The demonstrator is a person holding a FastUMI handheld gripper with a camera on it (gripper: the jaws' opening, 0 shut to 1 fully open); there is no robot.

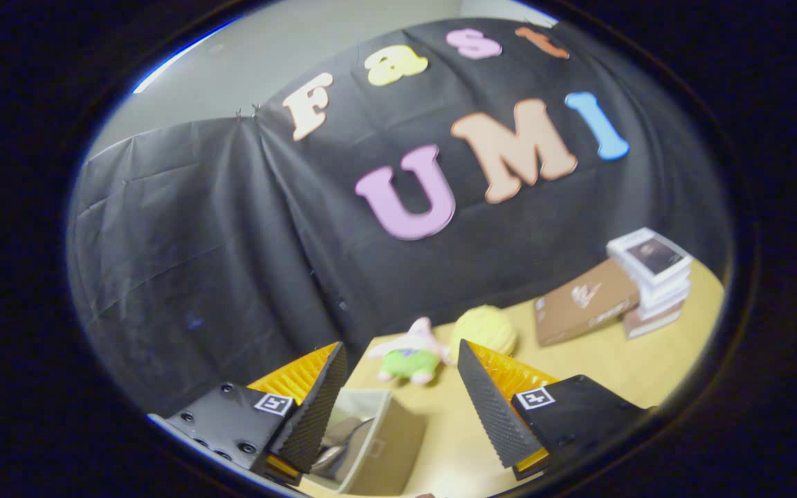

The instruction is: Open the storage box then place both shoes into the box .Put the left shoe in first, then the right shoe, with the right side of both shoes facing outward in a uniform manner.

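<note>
My tool is spread wide, its two fingers well apart and gripping nothing; neither ribbed pad touches anything. The view is tilted, so the bench slopes across it.

Low between my fingers, closer to the left one, sits the storage box, a beige cloth-sided box with its top open toward me. The left finger overlaps its near edge in my view, though I cannot tell whether the two actually touch. Inside the box something dark with a pale curved edge shows; it may be a shoe, but too little of it is visible for me to say.

Beyond my fingertips, on the light wooden bench near the black cloth wall, lies a pink plush toy with a green middle, and just beside it to the right a round yellow plush. The tip of my right finger crosses in front of that yellow one in the view.

Farther off to the right, a flat brown box leans against a stack of books, white covers on top.
</note>
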